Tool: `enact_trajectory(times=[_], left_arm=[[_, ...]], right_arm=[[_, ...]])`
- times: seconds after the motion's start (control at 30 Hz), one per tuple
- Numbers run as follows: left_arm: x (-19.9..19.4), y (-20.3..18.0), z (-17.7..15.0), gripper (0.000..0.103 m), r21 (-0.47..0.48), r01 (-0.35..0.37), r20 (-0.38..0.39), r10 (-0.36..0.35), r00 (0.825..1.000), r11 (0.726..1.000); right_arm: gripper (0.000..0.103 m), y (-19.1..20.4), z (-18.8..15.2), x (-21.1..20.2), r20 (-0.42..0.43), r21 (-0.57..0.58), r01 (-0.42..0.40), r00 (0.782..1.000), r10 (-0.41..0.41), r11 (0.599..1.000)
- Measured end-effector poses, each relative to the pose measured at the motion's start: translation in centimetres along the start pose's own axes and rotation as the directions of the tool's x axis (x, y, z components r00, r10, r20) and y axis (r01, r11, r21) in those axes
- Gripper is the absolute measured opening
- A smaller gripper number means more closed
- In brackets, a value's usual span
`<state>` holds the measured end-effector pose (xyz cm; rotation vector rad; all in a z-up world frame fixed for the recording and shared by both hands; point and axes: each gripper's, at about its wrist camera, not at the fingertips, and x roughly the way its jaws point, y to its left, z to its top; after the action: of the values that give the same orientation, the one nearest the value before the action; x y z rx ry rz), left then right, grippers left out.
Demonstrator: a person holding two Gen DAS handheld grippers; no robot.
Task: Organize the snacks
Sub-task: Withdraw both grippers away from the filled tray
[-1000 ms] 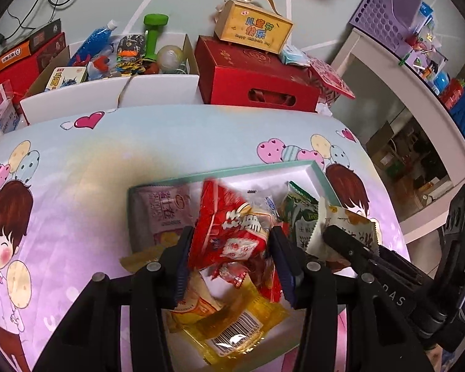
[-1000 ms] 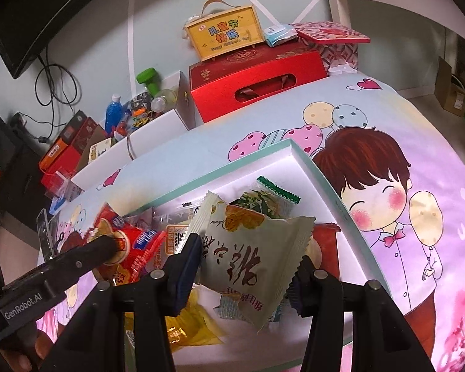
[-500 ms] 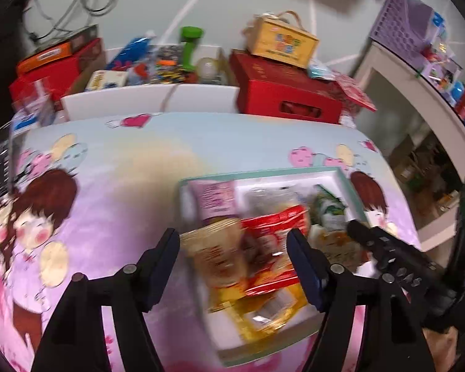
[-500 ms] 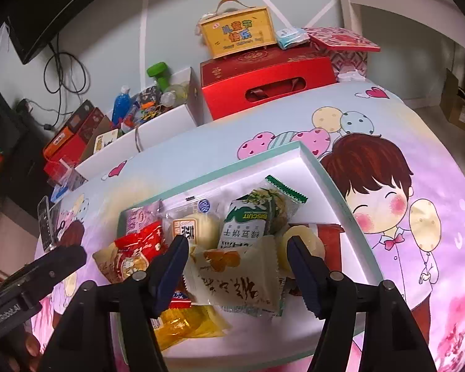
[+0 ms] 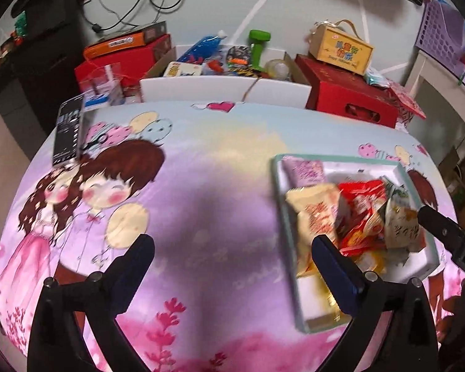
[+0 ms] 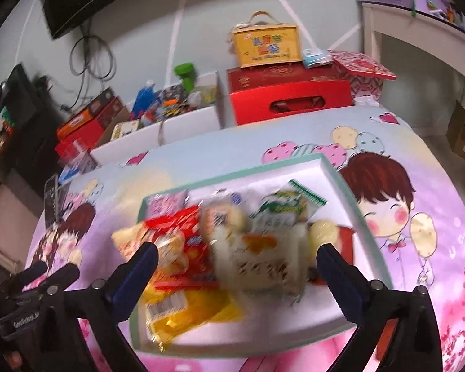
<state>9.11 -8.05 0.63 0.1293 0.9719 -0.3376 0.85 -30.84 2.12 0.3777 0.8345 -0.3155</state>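
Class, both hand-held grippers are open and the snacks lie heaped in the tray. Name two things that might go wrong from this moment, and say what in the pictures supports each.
1. The snack packets are heaped in a loose overlapping pile, so the right hand-held gripper, open above them, may pinch two at once.
2. A cream packet leans over the tray wall on the left hand-held gripper side; a nudge might tip it onto the cloth.
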Motion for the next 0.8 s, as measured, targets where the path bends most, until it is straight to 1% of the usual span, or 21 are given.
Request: enact_trajectory(times=[0.2, 0.37, 0.4, 0.47, 0.5, 0.63, 0.8], left_arm=[[-0.5, 1.0, -3.1, 0.101, 0.024, -0.063, 0.007, 0.063, 0.998, 0.998], [-0.7, 2.4, -5.0, 0.101, -0.003, -0.062, -0.015, 0.062, 0.998, 0.998], [-0.8, 2.5, -5.4, 0.101, 0.002, -0.075, -0.015, 0.075, 0.997, 0.997], [-0.9, 2.4, -5.9, 0.101, 0.012, -0.123, -0.012, 0.124, 0.992, 0.992], [-1.0, 2.4, -6.2, 0.101, 0.019, -0.133, -0.008, 0.134, 0.991, 0.991], [-1.0, 2.8, -7.1, 0.101, 0.022, -0.108, -0.014, 0.108, 0.994, 0.994], [-0.2, 3.0, -7.5, 0.101, 0.021, -0.109, -0.036, 0.109, 0.993, 0.994]], right_arm=[[0.103, 2.8, -3.6, -0.3, -0.038, -0.078, -0.022, 0.999, 0.019, 0.997], [0.103, 3.8, -6.8, -0.7, -0.052, -0.111, -0.012, 0.999, 0.007, 0.994], [0.103, 3.9, -7.2, -0.7, -0.055, -0.112, -0.009, 0.998, 0.003, 0.994], [0.103, 3.9, -7.9, -1.0, -0.049, -0.113, 0.003, 0.999, -0.009, 0.994], [0.103, 3.9, -8.3, -1.1, -0.043, -0.113, 0.008, 0.999, -0.013, 0.994], [0.103, 3.8, -9.3, -1.0, -0.041, -0.116, 0.022, 0.999, -0.027, 0.993], [0.103, 3.8, -10.0, -0.2, -0.049, -0.119, 0.029, 0.998, -0.035, 0.993]])
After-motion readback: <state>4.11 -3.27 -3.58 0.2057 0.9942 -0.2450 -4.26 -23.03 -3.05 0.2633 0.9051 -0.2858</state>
